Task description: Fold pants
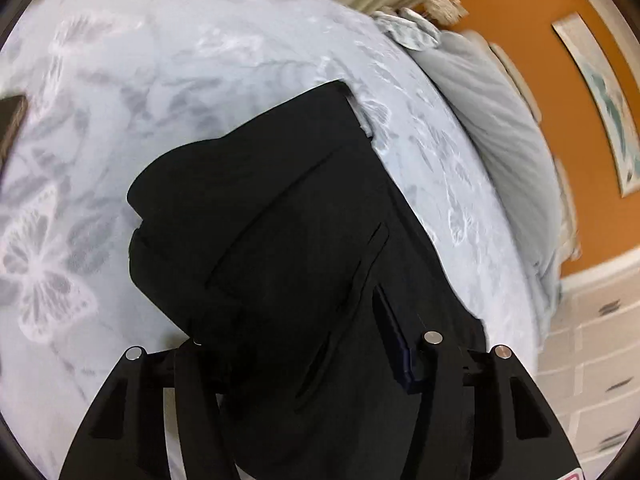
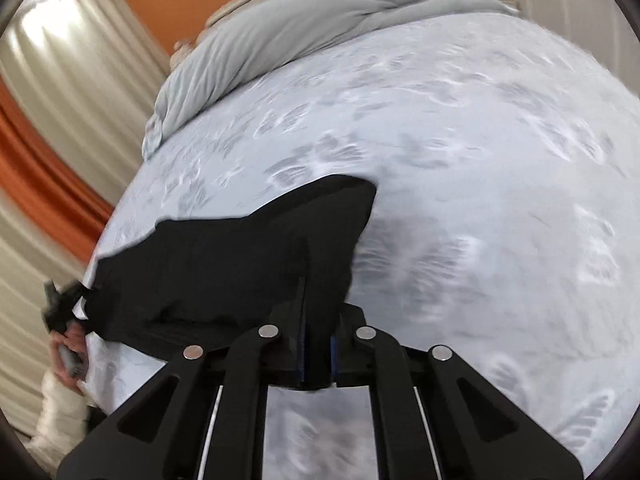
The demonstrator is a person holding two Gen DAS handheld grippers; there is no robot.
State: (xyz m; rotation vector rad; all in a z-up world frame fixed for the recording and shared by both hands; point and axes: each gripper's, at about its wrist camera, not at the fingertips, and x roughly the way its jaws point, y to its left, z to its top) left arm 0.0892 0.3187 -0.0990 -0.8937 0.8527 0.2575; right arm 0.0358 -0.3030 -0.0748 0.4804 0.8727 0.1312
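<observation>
Black pants (image 1: 288,216) lie partly folded on a pale blue bed cover with butterfly prints (image 1: 168,80). In the left wrist view the cloth drapes over and between the fingers of my left gripper (image 1: 320,360), which is shut on the pants' near edge. In the right wrist view my right gripper (image 2: 318,344) is shut on a fold of the pants (image 2: 224,264), which stretch away to the left, lifted a little above the cover (image 2: 480,200). The left gripper (image 2: 60,312) shows small at the far left, holding the other end.
A grey duvet (image 1: 492,128) is bunched at the head of the bed, also in the right wrist view (image 2: 320,32). Orange wall with a picture (image 1: 600,96), tiled floor (image 1: 592,352), and curtains (image 2: 60,80) surround the bed. A dark object (image 1: 10,124) sits at the left.
</observation>
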